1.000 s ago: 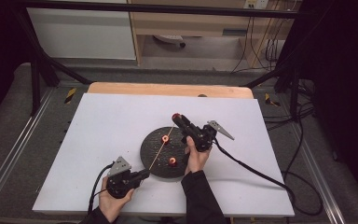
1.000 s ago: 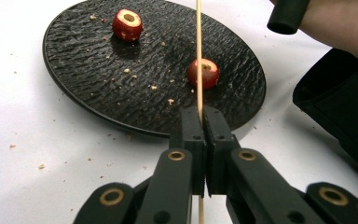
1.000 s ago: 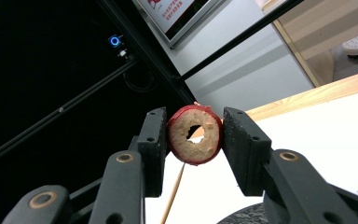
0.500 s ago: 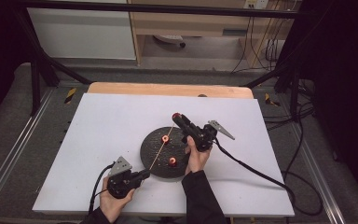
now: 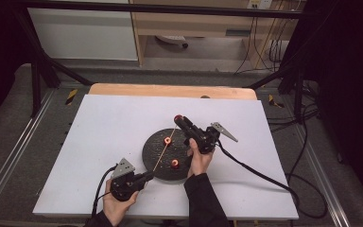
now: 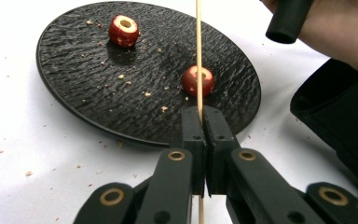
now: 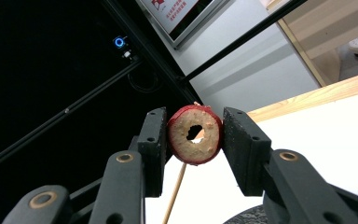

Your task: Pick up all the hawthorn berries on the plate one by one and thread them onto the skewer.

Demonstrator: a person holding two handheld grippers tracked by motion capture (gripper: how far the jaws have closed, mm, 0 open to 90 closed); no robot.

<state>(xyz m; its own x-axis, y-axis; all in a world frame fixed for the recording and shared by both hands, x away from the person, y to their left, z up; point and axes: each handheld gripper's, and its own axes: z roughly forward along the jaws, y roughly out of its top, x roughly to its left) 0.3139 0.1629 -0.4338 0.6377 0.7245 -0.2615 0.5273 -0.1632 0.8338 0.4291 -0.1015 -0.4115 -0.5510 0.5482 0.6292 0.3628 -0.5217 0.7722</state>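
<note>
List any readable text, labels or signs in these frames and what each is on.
None can be read. The white board with red print in the right gripper view carries small characters, too blurred to read. The outlet plate at the top of the high view is too small to read.

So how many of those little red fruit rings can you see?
3. Two lie on the black plate: one near the skewer, one nearer the person. The third is clamped in the right gripper.

The skewer's [image 7: 175, 193] tip is hidden behind the fruit slice [image 7: 195, 134].
</note>
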